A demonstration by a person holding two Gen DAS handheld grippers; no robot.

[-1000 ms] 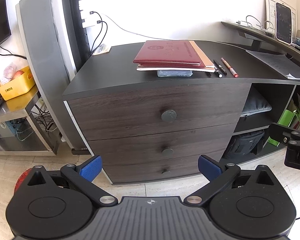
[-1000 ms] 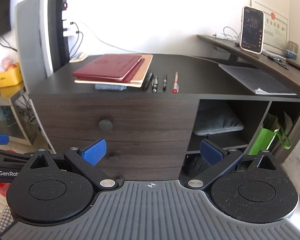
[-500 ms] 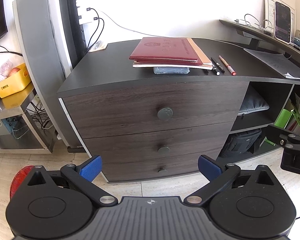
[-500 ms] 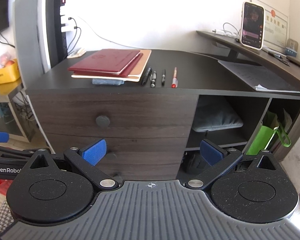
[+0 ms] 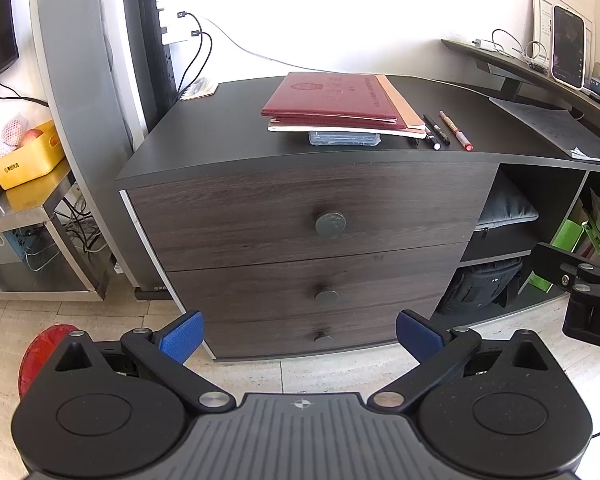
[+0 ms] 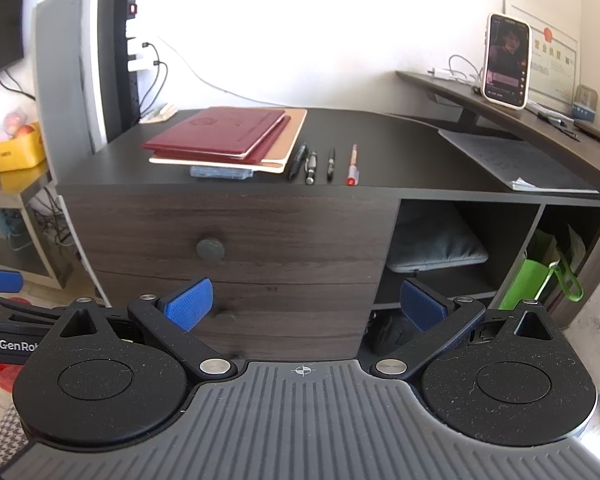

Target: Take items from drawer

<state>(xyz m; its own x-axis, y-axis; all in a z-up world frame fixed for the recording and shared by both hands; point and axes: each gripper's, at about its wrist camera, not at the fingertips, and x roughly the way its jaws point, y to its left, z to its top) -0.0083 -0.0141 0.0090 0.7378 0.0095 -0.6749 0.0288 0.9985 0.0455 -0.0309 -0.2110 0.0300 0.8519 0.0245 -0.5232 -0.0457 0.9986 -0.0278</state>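
Dark chest [image 5: 300, 216], drawers all shut.
Both claws gape empty — I'd square my left gripper [image 5: 298, 336] on top knob [image 5: 330, 224], pull straight.

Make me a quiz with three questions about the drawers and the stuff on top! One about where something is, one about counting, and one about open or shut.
1. Where are the red books?
A. in a drawer
B. on top of the cabinet
C. on the floor

2. How many round knobs show on the drawer fronts in the left wrist view?
A. one
B. five
C. three

3. How is the top drawer?
A. shut
B. pulled out
C. taken off

Answers:
1 B, the books lie stacked on the dark top beside the pens.
2 C, one knob sits on each of three fronts.
3 A, its front sits flush, and both claws, left and right, are open and apart from it.
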